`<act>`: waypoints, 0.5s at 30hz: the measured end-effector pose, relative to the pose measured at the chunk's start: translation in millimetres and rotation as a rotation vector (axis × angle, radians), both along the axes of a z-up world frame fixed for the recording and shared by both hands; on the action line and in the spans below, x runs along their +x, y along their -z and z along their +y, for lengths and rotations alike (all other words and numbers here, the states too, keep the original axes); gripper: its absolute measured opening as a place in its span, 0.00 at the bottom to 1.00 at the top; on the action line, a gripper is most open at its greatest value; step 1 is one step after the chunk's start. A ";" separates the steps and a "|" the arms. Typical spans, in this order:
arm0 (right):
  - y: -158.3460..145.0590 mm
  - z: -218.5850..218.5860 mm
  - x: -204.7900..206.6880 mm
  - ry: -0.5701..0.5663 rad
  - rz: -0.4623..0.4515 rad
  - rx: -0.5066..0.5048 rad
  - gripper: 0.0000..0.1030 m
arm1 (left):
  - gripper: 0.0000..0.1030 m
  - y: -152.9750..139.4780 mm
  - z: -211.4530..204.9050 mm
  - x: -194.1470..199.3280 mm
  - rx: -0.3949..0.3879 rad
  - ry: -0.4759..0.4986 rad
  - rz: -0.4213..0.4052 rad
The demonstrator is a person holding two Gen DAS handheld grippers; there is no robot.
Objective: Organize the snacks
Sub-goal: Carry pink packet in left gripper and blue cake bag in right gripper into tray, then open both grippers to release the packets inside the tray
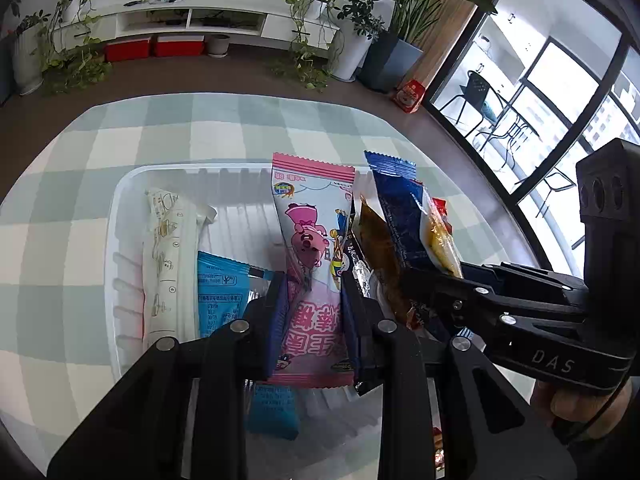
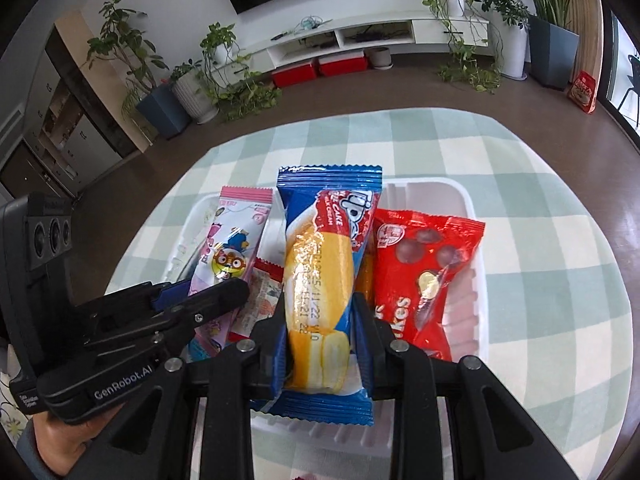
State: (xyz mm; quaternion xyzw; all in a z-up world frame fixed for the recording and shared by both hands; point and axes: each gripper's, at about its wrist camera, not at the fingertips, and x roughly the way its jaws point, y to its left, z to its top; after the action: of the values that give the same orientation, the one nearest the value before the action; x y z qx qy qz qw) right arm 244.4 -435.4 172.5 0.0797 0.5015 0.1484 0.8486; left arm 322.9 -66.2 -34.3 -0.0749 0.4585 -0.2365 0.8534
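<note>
Placement step of snack organizing, both hands loaded above the white tray (image 1: pixel 120 240) on the checked worktop (image 1: pixel 80 152). The left gripper (image 1: pixel 314 292) has its fingers (image 1: pixel 276 320) narrowed onto a pink cartoon packet (image 1: pixel 308 240), held upright over the tray's middle. The right gripper (image 2: pixel 320 320) likewise clamps a blue-and-yellow cake packet (image 2: pixel 320 260), left of the red chocolate bag (image 2: pixel 428 264) already lying in the tray. Judged next: lower each packet into a free gap, then part the fingers.
</note>
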 end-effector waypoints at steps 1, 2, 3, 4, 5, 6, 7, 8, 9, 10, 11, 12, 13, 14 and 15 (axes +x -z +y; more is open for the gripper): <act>2.2 1.2 1.3 -0.003 0.007 -0.002 0.30 | 0.23 -0.8 -1.2 -0.3 0.001 -0.001 -0.002; 4.3 3.0 2.3 -0.004 0.011 -0.007 0.30 | 0.23 -1.0 -1.6 -0.5 0.002 -0.002 -0.002; 5.9 4.3 2.6 -0.005 0.013 -0.015 0.30 | 0.23 -0.1 -1.6 1.2 0.007 -0.004 -0.002; 6.9 5.4 2.5 -0.004 0.015 -0.022 0.30 | 0.23 0.6 -1.7 1.9 0.012 -0.007 -0.003; 7.1 5.8 3.2 -0.003 0.014 -0.023 0.30 | 0.23 1.3 -3.0 2.0 0.017 -0.007 -0.003; 6.9 6.4 4.1 -0.003 0.015 -0.025 0.30 | 0.24 2.1 -3.7 2.3 0.024 -0.006 -0.003; 6.6 7.5 4.4 -0.006 0.013 -0.031 0.30 | 0.24 2.1 -4.2 2.0 0.029 -0.007 -0.004; 6.3 8.2 4.8 -0.009 0.012 -0.035 0.31 | 0.25 0.0 -3.9 -1.0 0.029 -0.009 -0.006; 5.9 8.9 4.7 -0.010 0.012 -0.041 0.31 | 0.25 -0.5 -4.1 -1.5 0.031 -0.013 -0.006; 5.2 9.5 3.9 -0.007 0.012 -0.046 0.32 | 0.27 -0.8 -3.0 -1.6 0.032 -0.013 -0.006; 5.0 9.3 4.3 -0.006 0.013 -0.048 0.32 | 0.28 -1.7 -2.8 -2.5 0.035 -0.013 -0.010; 4.8 9.1 4.2 -0.006 0.013 -0.048 0.33 | 0.30 -2.6 -2.8 -3.6 0.039 -0.012 -0.015; 4.8 9.1 4.4 -0.005 0.013 -0.049 0.34 | 0.30 -3.1 -2.8 -4.5 0.042 -0.010 -0.018; 4.8 8.4 3.8 -0.002 0.013 -0.049 0.35 | 0.30 -3.5 -2.4 -5.5 0.046 -0.010 -0.021; 5.1 7.7 3.3 0.001 0.014 -0.049 0.35 | 0.30 -3.9 -2.0 -6.2 0.046 -0.012 -0.022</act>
State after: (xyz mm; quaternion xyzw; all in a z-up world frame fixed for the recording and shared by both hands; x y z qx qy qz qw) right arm 247.7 -427.7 167.4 0.0602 0.5108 0.1353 0.8468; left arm 316.8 -68.1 -30.4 -0.0551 0.4537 -0.2217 0.8614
